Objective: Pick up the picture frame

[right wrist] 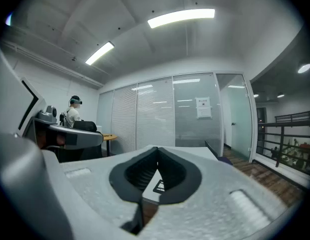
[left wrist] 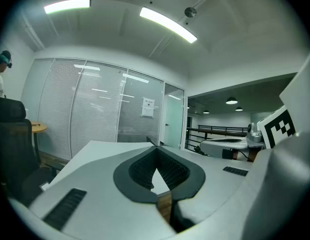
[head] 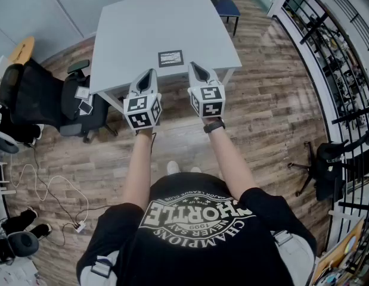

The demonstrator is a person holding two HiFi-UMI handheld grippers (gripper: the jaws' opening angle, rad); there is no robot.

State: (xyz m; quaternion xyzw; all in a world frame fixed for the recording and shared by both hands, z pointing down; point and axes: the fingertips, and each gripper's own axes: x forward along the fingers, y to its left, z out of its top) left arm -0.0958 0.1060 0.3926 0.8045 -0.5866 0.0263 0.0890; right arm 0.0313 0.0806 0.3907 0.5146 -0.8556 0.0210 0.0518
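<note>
While the picture frame (head: 170, 58) lies flat and untouched on the grey table (head: 142, 22), the step in hand is judged to be the approach; no lift has been begun.

- Position of frame: near the table's front edge, just ahead of the two gripper tips and between them, apart from both.
- Left gripper (head: 150, 71): fingers pressed together, nothing held.
- Right gripper (head: 192, 65): fingers likewise closed, nothing held; the frame is glimpsed through the gap below its tips.
- Next move, as judged: one pair of jaws is to be opened, lowered to the table and set across an edge of the frame. A low, flat edge is expected to be hard to catch.
- Appearance of frame: small, nearly square, with a dark border and a pale inside bearing dark markings that cannot be made out.
</note>
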